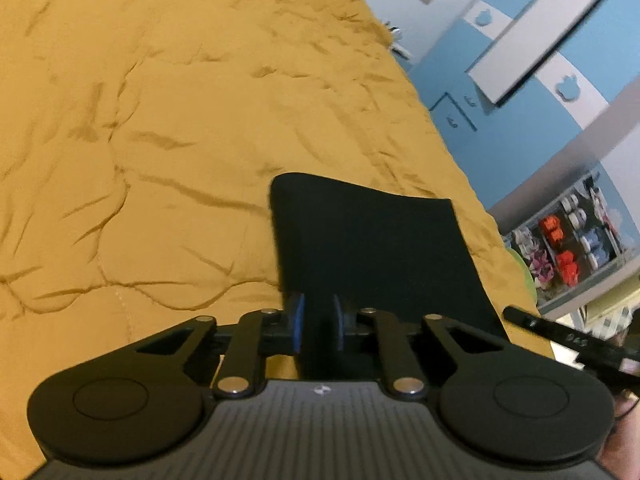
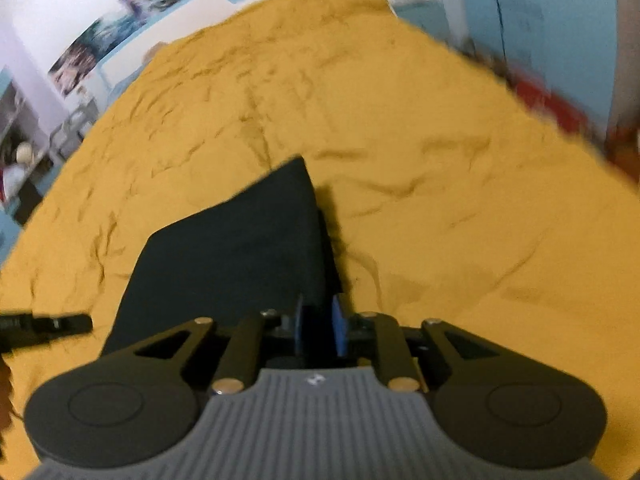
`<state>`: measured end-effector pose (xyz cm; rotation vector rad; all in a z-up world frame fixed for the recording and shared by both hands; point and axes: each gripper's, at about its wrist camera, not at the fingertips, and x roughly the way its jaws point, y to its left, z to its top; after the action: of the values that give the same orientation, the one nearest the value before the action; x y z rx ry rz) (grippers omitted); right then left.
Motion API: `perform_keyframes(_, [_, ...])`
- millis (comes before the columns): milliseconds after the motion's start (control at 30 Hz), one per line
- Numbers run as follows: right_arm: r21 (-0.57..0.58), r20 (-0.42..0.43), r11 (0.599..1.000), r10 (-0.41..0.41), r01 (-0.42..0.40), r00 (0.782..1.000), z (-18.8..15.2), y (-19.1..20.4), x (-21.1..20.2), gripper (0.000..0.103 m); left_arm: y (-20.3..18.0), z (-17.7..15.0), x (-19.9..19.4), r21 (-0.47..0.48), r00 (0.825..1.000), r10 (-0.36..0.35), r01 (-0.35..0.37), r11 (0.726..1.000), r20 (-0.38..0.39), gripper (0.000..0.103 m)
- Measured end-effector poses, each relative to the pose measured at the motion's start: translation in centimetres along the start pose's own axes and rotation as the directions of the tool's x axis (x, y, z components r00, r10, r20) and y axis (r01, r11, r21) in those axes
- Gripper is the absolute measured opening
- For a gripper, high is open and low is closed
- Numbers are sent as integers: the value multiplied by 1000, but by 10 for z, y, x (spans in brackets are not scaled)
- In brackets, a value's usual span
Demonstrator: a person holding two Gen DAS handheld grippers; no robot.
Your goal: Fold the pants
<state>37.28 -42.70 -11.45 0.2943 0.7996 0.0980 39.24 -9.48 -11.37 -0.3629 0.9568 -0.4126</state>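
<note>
Both tongs pinch black pants over a yellow bedspread.
Left tongs (image 1: pixel 318 322) and right tongs (image 2: pixel 318 326), nearly closed, grip the pants (image 1: pixel 372 248), which stretch toward 12 o'clock over the bedspread (image 1: pixel 160 120).

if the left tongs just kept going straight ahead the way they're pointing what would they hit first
The dark pants, most likely: the left tongs already have that fabric between their pads, and it stretches ahead of them. Past its far edge lies the mustard bedspread.
</note>
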Motion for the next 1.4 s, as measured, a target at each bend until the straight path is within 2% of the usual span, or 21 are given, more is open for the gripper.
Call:
perform_keyframes(100, [-140, 32, 990, 22, -17, 999, -18, 20, -10, 13, -8, -17, -2, 31, 1000, -29, 29, 999, -2, 13])
perform_keyframes(167, [-190, 17, 981, -20, 23, 1000, -31, 25, -3, 12, -12, -32, 4, 49, 999, -20, 22, 999, -32, 11])
perform_keyframes(267, [-212, -14, 975, -71, 66, 997, -51, 21, 12, 10, -10, -51, 10, 53, 997, 34, -30, 998, -73, 10])
perform_keyframes(400, [-211, -18, 974, -82, 77, 996, -65, 16, 18, 10, 0, -72, 11, 41, 991, 67, -63, 997, -114, 9])
perform_keyframes(500, [-218, -26, 973, -89, 81, 996, -64, 18, 21, 9, 8, -81, 5, 1, 991, 43, -43, 999, -128, 9])
perform_keyframes(600, [-203, -40, 976, -84, 74, 996, -61, 17, 15, 10, 9, -85, -1, 1, 987, 39, -40, 999, -154, 9])
perform_keyframes(633, [-191, -40, 979, -76, 67, 996, -57, 16, 10, 11, 9, -84, -4, 3, 987, 33, -33, 999, -158, 9])
perform_keyframes(700, [-163, -34, 985, -57, 51, 998, -49, 11, -2, 23, 8, -76, -14, 10, 986, 15, -13, 1000, -167, 9])
perform_keyframes(733, [-142, -26, 989, -43, 39, 999, -45, 8, -8, 35, 6, -73, -19, 23, 987, 11, -7, 1000, -160, 11])
perform_keyframes(767, [-123, -21, 992, -27, 24, 999, -40, 4, -14, 43, 4, -67, -26, 42, 990, 10, -4, 999, -142, 15])
perform_keyframes(900, [6, -22, 997, 79, -79, 997, -18, -20, -20, 55, 2, -37, -43, 59, 999, -32, 34, 998, -33, 34])
perform_keyframes(967, [106, -31, 984, 146, -142, 989, -8, -36, -13, 57, 5, -20, -39, 36, 999, -46, 45, 998, 5, 45])
perform_keyframes(1000, [151, -34, 974, 177, -170, 984, -4, -43, -7, 57, 8, -13, -35, 19, 998, -62, 62, 998, 18, 46])
perform_keyframes(1100, [261, -48, 943, 226, -206, 973, 1, -61, 18, 57, 23, 2, -16, -69, 987, -151, 155, 986, 64, 58])
perform_keyframes(1200, [361, -71, 903, 276, -234, 959, 0, -74, 43, 58, 40, 5, 8, -166, 978, -195, 204, 965, 67, 60])
perform_keyframes(1267, [403, -88, 885, 289, -232, 953, 1, -81, 59, 65, 49, 4, 26, -206, 983, -180, 186, 961, 45, 60])
perform_keyframes(1400, [453, -99, 858, 319, -243, 943, -4, -91, 84, 64, 59, -2, 53, -249, 984, -178, 174, 953, 9, 60])
